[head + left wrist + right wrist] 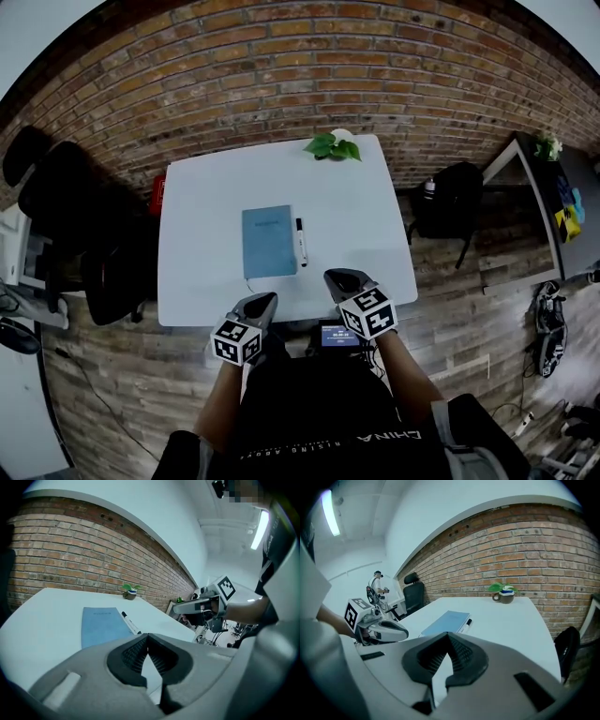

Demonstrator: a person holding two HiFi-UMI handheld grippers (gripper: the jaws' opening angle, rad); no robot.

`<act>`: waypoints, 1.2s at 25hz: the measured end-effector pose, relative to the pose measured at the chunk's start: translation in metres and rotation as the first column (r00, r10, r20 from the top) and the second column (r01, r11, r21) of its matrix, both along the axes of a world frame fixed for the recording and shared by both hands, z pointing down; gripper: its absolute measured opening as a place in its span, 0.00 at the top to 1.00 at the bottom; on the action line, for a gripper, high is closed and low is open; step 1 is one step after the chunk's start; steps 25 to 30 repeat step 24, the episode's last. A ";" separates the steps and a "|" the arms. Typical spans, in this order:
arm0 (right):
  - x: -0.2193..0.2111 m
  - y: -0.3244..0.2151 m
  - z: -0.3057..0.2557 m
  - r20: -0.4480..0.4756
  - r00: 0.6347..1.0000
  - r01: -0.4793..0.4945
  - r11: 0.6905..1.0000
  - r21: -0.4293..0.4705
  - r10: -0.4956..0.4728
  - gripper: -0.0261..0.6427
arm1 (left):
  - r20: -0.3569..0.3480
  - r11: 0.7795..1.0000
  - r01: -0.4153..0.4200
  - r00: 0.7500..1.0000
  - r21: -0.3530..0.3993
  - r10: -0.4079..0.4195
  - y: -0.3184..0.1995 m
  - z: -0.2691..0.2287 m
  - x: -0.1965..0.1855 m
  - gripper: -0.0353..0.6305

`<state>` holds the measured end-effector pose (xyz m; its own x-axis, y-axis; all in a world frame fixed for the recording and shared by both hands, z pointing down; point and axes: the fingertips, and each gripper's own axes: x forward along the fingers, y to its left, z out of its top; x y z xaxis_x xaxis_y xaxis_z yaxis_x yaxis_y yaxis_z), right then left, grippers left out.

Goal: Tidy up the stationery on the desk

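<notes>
At near edge of desk, left gripper [148, 635] has its jaws pressed together, tips meeting, nothing between the ribbed pads. Right gripper [449, 633] is the same: jaws fully together, empty. Head view shows both held side by side over the near edge of the white desk [361, 220], well apart from each other, both pointing toward the brick wall [281, 66], angled slightly down.

Beyond the tips, mid-desk: blue notebook [268, 241] lies flat and closed. Black-and-white marker pen [301, 241] lies just beside the notebook's right edge, parallel to it; cannot tell if they touch. Neither gripper touches either item.

Far edge of desk: small potted plant [335, 144] in a dark pot, upright, near the wall.

Off the desk: black office chairs [66, 206] at left, black backpack [448, 202] on the wood floor [469, 309] at right, second table [548, 202] at far right.
</notes>
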<state>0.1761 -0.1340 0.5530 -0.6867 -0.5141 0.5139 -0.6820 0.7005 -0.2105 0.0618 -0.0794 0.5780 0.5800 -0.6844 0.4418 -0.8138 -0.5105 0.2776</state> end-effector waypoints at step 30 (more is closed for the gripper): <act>-0.004 0.012 0.002 -0.017 0.999 0.041 0.999 0.000 -0.041 0.95 | 0.014 0.999 0.037 0.999 0.006 -0.037 0.007 0.001 -0.002 0.93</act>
